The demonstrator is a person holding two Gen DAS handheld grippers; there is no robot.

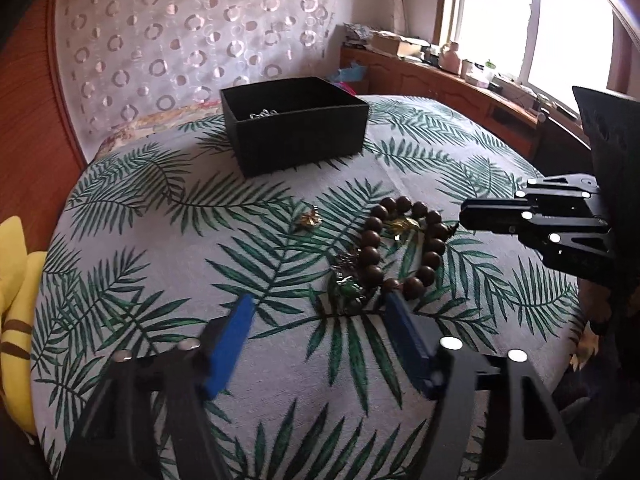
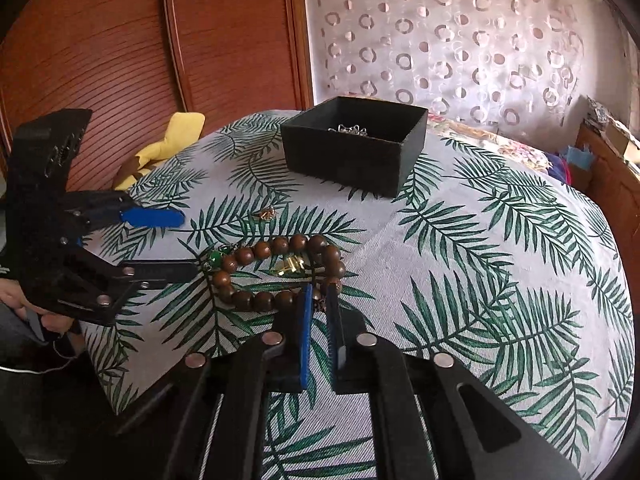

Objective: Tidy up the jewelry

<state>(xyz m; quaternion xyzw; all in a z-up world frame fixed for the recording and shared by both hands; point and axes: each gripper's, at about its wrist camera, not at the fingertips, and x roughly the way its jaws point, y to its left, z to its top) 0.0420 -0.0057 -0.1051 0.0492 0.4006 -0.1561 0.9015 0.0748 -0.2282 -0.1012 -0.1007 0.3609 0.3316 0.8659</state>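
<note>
A brown wooden bead bracelet (image 1: 404,248) (image 2: 280,272) lies on the leaf-print cloth. A gold piece (image 1: 404,227) (image 2: 290,266) lies inside its ring, a green-stone piece (image 1: 350,290) (image 2: 216,258) touches its edge, and a small gold piece (image 1: 310,218) (image 2: 267,213) lies apart. A black open box (image 1: 296,136) (image 2: 356,144) farther back holds a silver chain (image 2: 350,129). My left gripper (image 1: 320,308) (image 2: 188,244) is open, with the green-stone piece between its tips. My right gripper (image 2: 319,294) (image 1: 464,216) is shut on the bracelet's near edge.
The cloth (image 2: 480,260) covers a rounded surface. A yellow plush toy (image 1: 16,312) (image 2: 168,140) lies at its left edge by a wooden wardrobe (image 2: 120,40). A cluttered wooden sideboard (image 1: 460,80) runs under the window.
</note>
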